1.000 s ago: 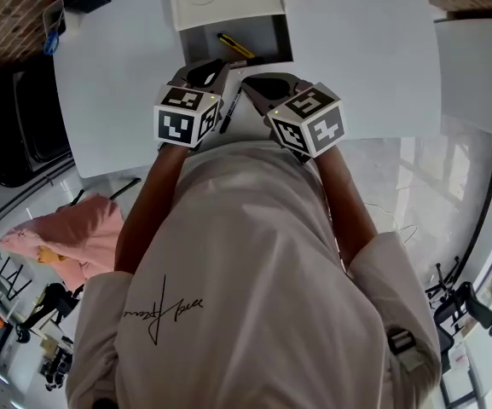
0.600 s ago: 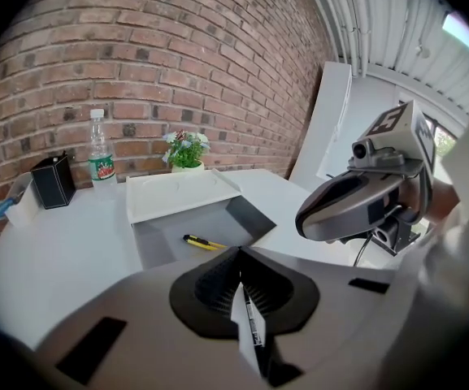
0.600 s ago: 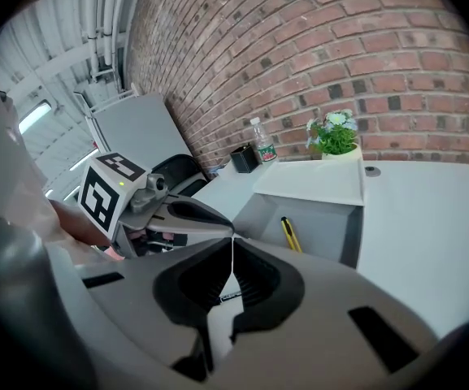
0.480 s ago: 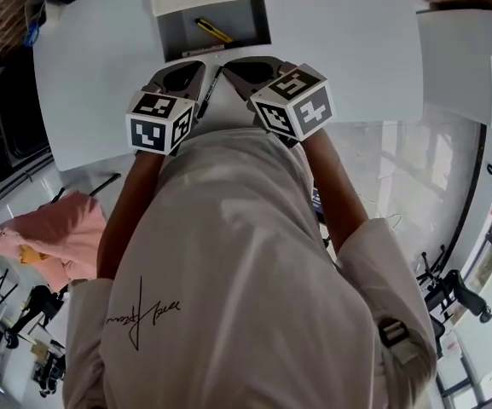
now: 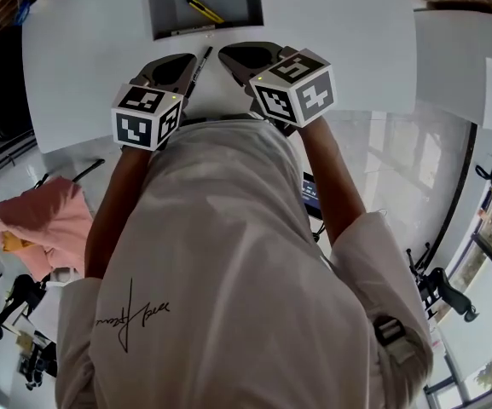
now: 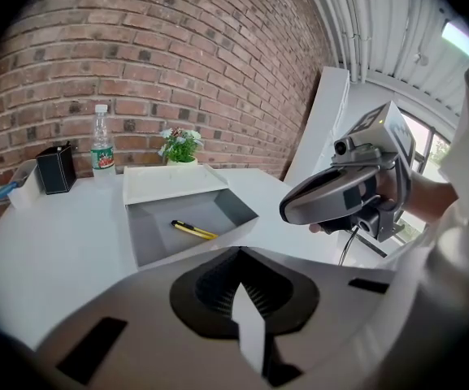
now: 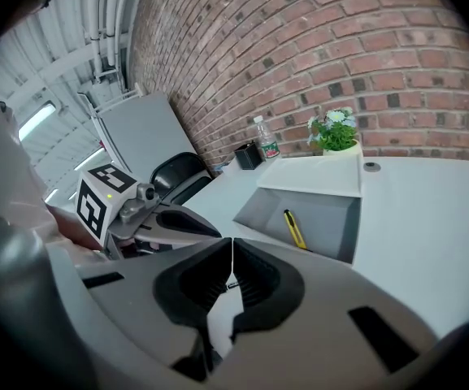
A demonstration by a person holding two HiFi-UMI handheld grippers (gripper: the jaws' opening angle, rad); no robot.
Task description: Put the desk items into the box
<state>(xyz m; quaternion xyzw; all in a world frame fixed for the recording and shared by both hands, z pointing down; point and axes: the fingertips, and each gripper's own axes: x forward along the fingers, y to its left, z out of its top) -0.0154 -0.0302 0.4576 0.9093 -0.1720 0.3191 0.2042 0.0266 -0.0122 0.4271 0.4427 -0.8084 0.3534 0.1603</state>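
A black pen (image 5: 199, 63) is being left lying on the white table (image 5: 348, 49), just short of the near wall of the box (image 5: 167, 14). It is lying between the left gripper (image 6: 239, 255) and the right gripper (image 7: 232, 245), close beside the left; whether it is being touched cannot be told. The grey box is being kept open towards the table's far edge with its white lid (image 6: 173, 184) folded back, and a yellow cutter (image 6: 193, 231) is being held on its floor. Both grippers are being held above the near edge with their jaws pressed together, and nothing is being gripped in either. Black-and-white square markers are being shown on the left cube (image 5: 146, 116) and the right cube (image 5: 294, 92). Along the far edge, against the brick wall (image 6: 177, 47), a potted plant (image 6: 180, 145) and a water bottle (image 6: 101, 146) are being kept. The bottle's label is red and white, its print too small to be read. A black holder (image 6: 56, 169) is being kept towards the far left corner. A line of black handwritten script is being carried on the person's shirt (image 5: 228, 271), and it cannot be read.
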